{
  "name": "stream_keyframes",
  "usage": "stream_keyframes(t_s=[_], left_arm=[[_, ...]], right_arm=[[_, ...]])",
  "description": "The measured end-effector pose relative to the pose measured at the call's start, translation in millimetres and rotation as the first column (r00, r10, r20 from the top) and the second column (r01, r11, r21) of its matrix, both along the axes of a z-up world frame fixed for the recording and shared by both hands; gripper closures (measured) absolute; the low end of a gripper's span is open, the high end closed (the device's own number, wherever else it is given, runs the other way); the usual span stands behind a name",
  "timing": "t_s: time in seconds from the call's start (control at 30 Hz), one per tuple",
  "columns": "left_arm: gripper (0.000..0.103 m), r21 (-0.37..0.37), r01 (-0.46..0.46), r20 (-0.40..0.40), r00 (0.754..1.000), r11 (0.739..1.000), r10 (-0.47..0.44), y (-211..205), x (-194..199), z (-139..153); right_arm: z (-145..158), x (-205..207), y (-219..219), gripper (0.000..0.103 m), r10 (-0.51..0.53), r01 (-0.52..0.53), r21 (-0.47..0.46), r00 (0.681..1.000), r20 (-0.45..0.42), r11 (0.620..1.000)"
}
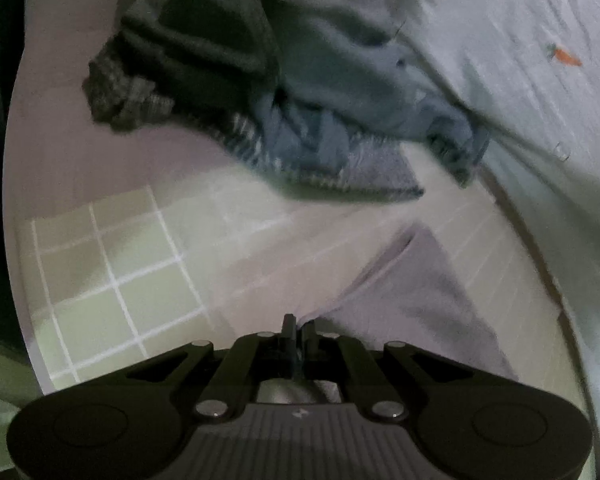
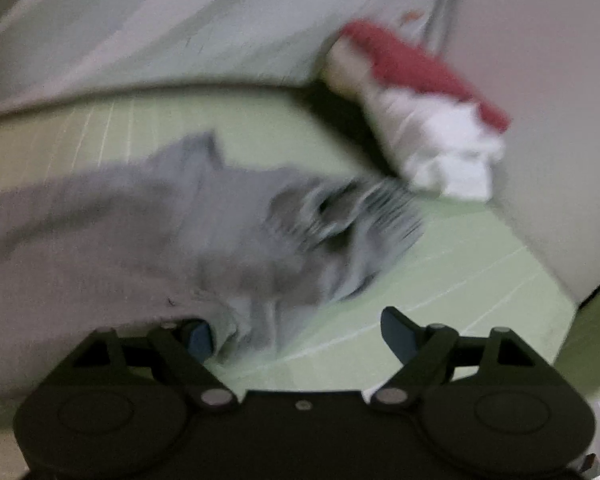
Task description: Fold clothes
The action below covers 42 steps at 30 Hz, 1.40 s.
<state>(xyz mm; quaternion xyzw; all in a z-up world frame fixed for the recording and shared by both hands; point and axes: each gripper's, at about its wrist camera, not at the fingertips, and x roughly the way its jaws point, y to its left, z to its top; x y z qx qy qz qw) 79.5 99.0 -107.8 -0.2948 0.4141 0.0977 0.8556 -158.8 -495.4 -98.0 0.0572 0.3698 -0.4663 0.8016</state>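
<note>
From the left wrist we see the left gripper [image 1: 299, 326] with its fingers drawn together, pinching an edge of a grey cloth [image 1: 416, 300] that spreads away to the right over a green checked sheet [image 1: 112, 280]. Beyond it lies a heap of dark clothes [image 1: 260, 92] (blues, greys, a striped ribbed edge; the blur hides which garment is which). To the right runs a pale sheet with a small carrot print [image 1: 564, 56]. None of this heap shows from the other side.

From the right wrist we see the right gripper [image 2: 300, 332] spread wide, holding nothing. Its left finger [image 2: 200, 338] sits against a fold of the grey garment [image 2: 160, 232], while the other finger stands clear over the green sheet [image 2: 460, 272]. The garment lies crumpled across the sheet, a ribbed striped edge [image 2: 384, 208] at its far end. Only here do we find a red and white bundle [image 2: 424, 120], lying against the pale wall [image 2: 540, 100], apart from the garment.
</note>
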Motion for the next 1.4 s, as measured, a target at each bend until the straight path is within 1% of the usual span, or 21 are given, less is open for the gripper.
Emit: stream_keyframes(t_s=[0.03, 0.1, 0.17, 0.23, 0.33, 0.47, 0.5, 0.57, 0.6, 0.67, 0.73, 0.83, 0.93, 1.0, 1.03, 1.13, 1.2, 1.27, 1.33, 1.4], left_arm=[[0.102, -0.003, -0.002, 0.009, 1.000, 1.000, 0.002, -0.1, -1.4, 3.1], [0.102, 0.008, 0.009, 0.003, 1.000, 1.000, -0.009, -2.5, -3.8, 2.8], [0.101, 0.025, 0.028, -0.031, 0.999, 0.999, -0.027, -4.5, -5.4, -5.6], [0.101, 0.021, 0.040, -0.070, 0.997, 0.999, -0.039, -5.1, -8.1, -16.3], [0.100, 0.029, 0.043, -0.087, 0.995, 0.999, -0.041, -3.6, -16.3, -22.3], [0.086, 0.058, 0.039, -0.101, 0.994, 0.998, -0.033, -1.6, -22.6, -19.6], [0.084, 0.069, 0.047, -0.101, 0.994, 0.996, -0.040, -3.0, -23.6, -16.8], [0.069, 0.104, 0.062, -0.105, 0.993, 0.993, -0.051, -8.4, -25.6, -9.7], [0.066, 0.127, 0.071, -0.108, 0.992, 0.989, -0.058, -13.1, -26.6, -5.3], [0.051, 0.170, 0.096, -0.118, 0.990, 0.981, -0.077, -23.8, -28.7, 3.4], [0.044, 0.210, 0.132, -0.113, 0.987, 0.969, -0.110, -39.2, -30.7, 11.9], [0.038, 0.260, 0.194, -0.089, 0.980, 0.946, -0.176, -68.7, -34.6, 23.4], [0.030, 0.306, 0.245, -0.070, 0.970, 0.920, -0.234, -101.3, -37.1, 32.2], [0.029, 0.339, 0.274, -0.067, 0.961, 0.900, -0.267, -122.8, -38.2, 35.8], [0.029, 0.347, 0.292, -0.072, 0.956, 0.891, -0.285, -133.6, -38.8, 35.3], [0.026, 0.333, 0.362, -0.106, 0.932, 0.871, -0.347, -166.1, -40.5, 25.4], [0.025, 0.323, 0.407, -0.128, 0.913, 0.855, -0.387, -187.8, -41.7, 18.8], [0.024, 0.311, 0.451, -0.150, 0.892, 0.837, -0.426, -209.5, -42.8, 12.2], [0.024, 0.298, 0.494, -0.171, 0.869, 0.817, -0.464, -231.2, -43.9, 5.6], [0.024, 0.284, 0.539, -0.188, 0.842, 0.793, -0.505, -253.2, -45.0, -1.3]], right_arm=[[1.0, -4.0, 0.2, 0.011, -0.006, 0.006, -0.005, 1.000, 0.001, 1.000], [0.6, -11.2, -0.1, 0.009, -0.017, 0.017, -0.010, 1.000, -0.005, 1.000], [-14.9, -13.9, -4.5, 0.009, -0.020, 0.022, 0.049, 0.999, -0.046, 0.999], [-29.5, -16.8, -8.1, 0.009, -0.025, 0.033, 0.114, 0.997, -0.075, 0.993], [-32.2, -16.5, -4.7, 0.009, -0.007, 0.018, 0.134, 0.997, -0.083, 0.991], [-30.6, -12.3, -6.4, 0.009, 0.047, -0.032, 0.192, 0.996, -0.075, 0.981], [-28.9, -12.3, -7.0, 0.009, 0.060, -0.045, 0.209, 0.996, -0.066, 0.977], [-25.2, -14.0, -6.6, 0.009, 0.087, -0.076, 0.241, 0.996, -0.035, 0.968], [-22.0, -15.5, -4.9, 0.009, 0.097, -0.090, 0.253, 0.995, -0.014, 0.963], [-15.6, -17.6, -3.8, 0.009, 0.118, -0.121, 0.269, 0.993, 0.026, 0.955], [-11.2, -18.7, -5.2, 0.009, 0.134, -0.144, 0.270, 0.990, 0.053, 0.952], [-3.8, -23.6, -9.9, 0.009, 0.150, -0.169, 0.268, 0.985, 0.088, 0.949], [5.1, -30.6, -18.9, 0.009, 0.194, -0.227, 0.288, 0.971, 0.140, 0.930], [11.9, -36.2, -23.6, 0.008, 0.222, -0.262, 0.284, 0.961, 0.168, 0.922], [15.4, -38.9, -26.5, 0.008, 0.232, -0.277, 0.282, 0.956, 0.181, 0.919], [22.5, -46.6, -38.2, 0.007, 0.243, -0.297, 0.269, 0.946, 0.215, 0.916], [20.7, -48.0, -48.5, 0.007, 0.221, -0.265, 0.245, 0.956, 0.193, 0.933], [11.2, -41.5, -59.8, 0.007, 0.190, -0.207, 0.203, 0.976, 0.103, 0.957], [1.5, -34.4, -69.8, 0.007, 0.152, -0.155, 0.156, 0.988, 0.032, 0.975], [-7.3, -27.4, -81.4, 0.007, 0.127, -0.126, 0.132, 0.992, 0.001, 0.983]])
